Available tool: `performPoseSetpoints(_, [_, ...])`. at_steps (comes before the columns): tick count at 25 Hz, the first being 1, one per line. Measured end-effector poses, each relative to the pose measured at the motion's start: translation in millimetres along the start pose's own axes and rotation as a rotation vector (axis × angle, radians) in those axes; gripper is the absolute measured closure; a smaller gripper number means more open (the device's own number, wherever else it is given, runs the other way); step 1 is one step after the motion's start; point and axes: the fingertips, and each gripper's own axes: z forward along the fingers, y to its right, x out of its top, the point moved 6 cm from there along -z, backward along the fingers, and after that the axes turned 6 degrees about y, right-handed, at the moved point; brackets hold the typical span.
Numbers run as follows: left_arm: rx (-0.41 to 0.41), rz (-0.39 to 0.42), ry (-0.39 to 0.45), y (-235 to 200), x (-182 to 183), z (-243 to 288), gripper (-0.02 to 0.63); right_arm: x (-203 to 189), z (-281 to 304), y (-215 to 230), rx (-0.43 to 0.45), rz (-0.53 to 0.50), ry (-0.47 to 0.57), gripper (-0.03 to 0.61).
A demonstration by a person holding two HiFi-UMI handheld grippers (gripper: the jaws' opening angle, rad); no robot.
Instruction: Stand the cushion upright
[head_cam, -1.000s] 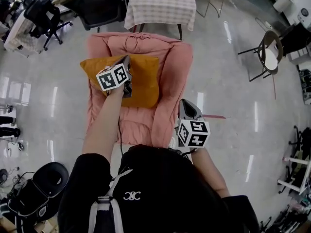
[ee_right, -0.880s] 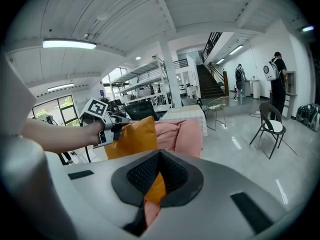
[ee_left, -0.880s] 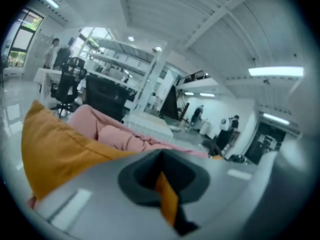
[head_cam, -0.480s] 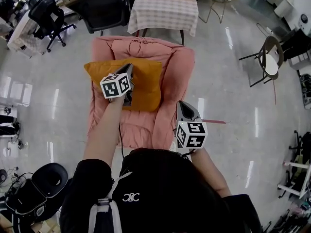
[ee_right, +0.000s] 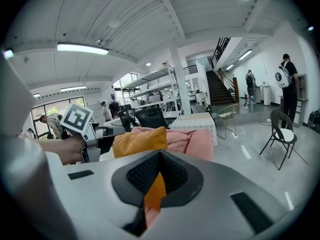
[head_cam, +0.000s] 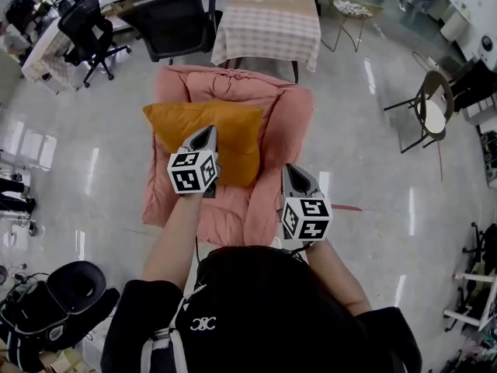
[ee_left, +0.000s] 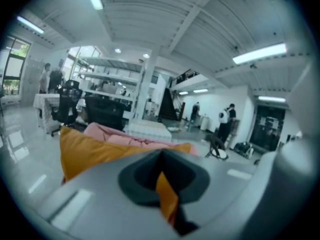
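Left tongs (head_cam: 207,133) shut, right tongs (head_cam: 294,171) shut

Bright, even, cool indoor light. Source overhead: ceiling strip lights (ee_left: 260,54), blown out to white in both gripper views; daylight too through windows (ee_left: 11,59) at far left. Long white glare streaks on glossy floor (head_cam: 365,53) in head view. Shadows soft, faint. Strong fisheye bending, black vignette at corners of gripper views. Close to lens, left gripper (ee_left: 161,166) and right gripper (ee_right: 159,166) soft, out of focus; background sharper. Head view crisp, no motion blur.
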Motion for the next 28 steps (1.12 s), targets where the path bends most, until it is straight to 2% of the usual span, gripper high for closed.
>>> performPoseSetpoints(4, [0.085, -0.021, -0.006, 14, 1, -34, 0.617, 9, 3, -13, 0.051, 0.010, 0.052, 0.588])
performPoseSetpoints(8, [0.129, 0.011, -0.016, 30, 5, -67, 0.617, 24, 0, -30, 0.108, 0.018, 0.093, 0.588])
performPoseSetpoints(15, [0.102, 0.087, 0.034, 58, 25, -106, 0.617, 52, -2, -58, 0.175, -0.046, 0.168, 0.588])
performPoseSetpoints(23, [0.096, 0.100, 0.047, 69, 29, -120, 0.617, 57, -2, -74, 0.224, -0.066, 0.200, 0.588])
performPoseSetpoints(28, [0.066, 0.064, 0.042, 74, 28, -119, 0.617, 57, -4, -73, 0.216, -0.068, 0.202, 0.588])
